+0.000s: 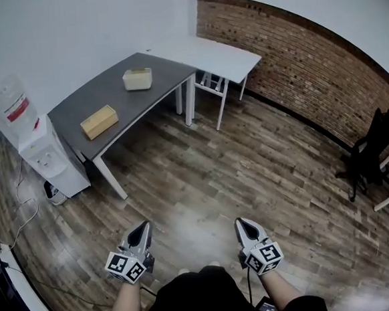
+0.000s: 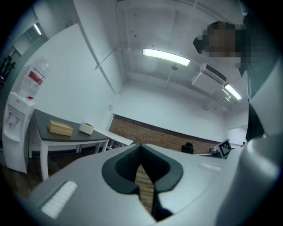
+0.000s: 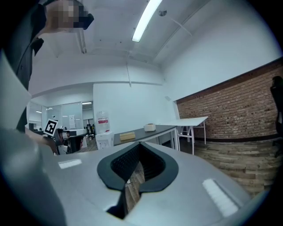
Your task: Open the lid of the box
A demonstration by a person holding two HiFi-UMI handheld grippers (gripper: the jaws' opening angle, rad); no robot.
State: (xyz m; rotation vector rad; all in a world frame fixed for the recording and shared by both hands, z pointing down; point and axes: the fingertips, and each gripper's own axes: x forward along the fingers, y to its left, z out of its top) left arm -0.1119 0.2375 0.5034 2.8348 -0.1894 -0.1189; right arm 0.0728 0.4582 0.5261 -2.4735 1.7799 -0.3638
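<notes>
1. Left gripper (image 1: 145, 224): held low in front of the person, over the wooden floor (image 1: 203, 177). In the left gripper view (image 2: 140, 145) its 2 jaws meet at the tips, with nothing between them.
2. Right gripper (image 1: 240, 220): held beside the left one at a similar height. In the right gripper view (image 3: 139, 143) its jaws are likewise closed together and empty.
3. Tan box (image 1: 99, 121): lies closed on the grey table (image 1: 109, 91), near the end by the water dispenser (image 1: 47, 156), well apart from both grippers.
4. Cream container (image 1: 137, 79): stands on the same table, toward its far end, apart from the tan box.
5. White table (image 1: 213, 53): adjoins the grey one at the corner, along the brick wall (image 1: 294, 63).
</notes>
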